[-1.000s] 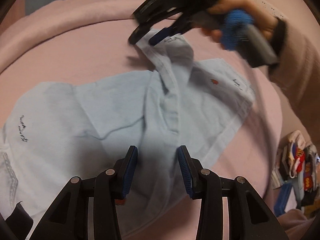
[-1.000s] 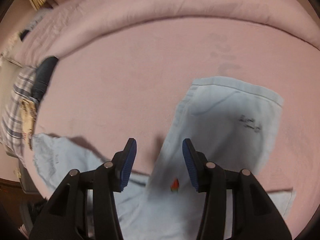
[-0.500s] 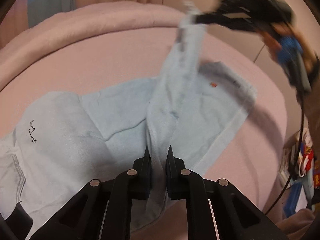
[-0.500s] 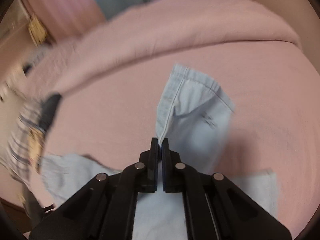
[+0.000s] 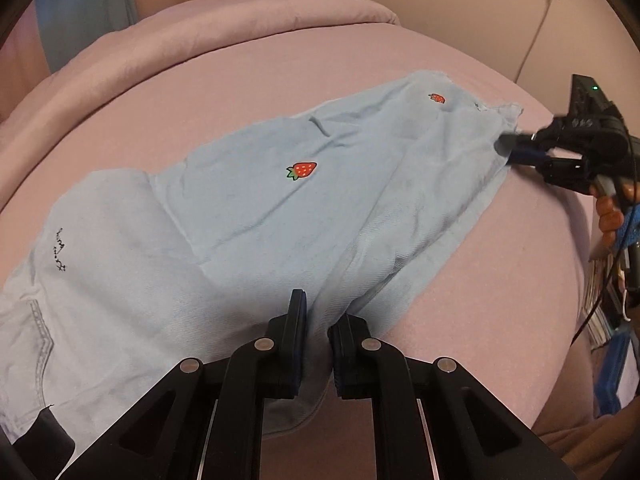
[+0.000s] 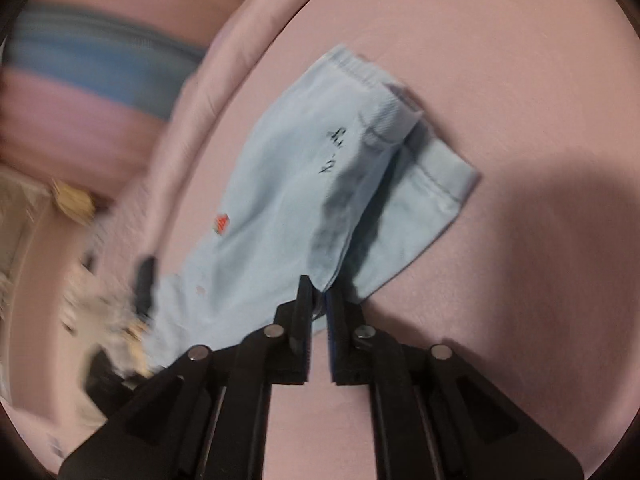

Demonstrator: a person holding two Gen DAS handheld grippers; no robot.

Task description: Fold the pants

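Right now the light blue pants [image 5: 280, 208] lie across the pink bed [image 5: 240, 92], one leg doubled over the other so the strawberry prints face up. The main risk, as I judge it, is the top leg sliding out of line: the right hand-held gripper [image 6: 318, 300] is opening its jaws at the hem end, with a fold of denim between them, and if the cloth drops before the hems and side seams match, the fold will land skewed or bunched. A second risk is drag; the soft bedding could catch the lower layer and wrinkle it if either end gets tugged. The left hand-held gripper [image 5: 316, 320] is nearly closed and pinches a raised ridge of the fabric at the near edge, with denim standing up between its pads. Seen from the left wrist view, the right hand-held gripper sits at the far hem corner, touching the cloth's edge.
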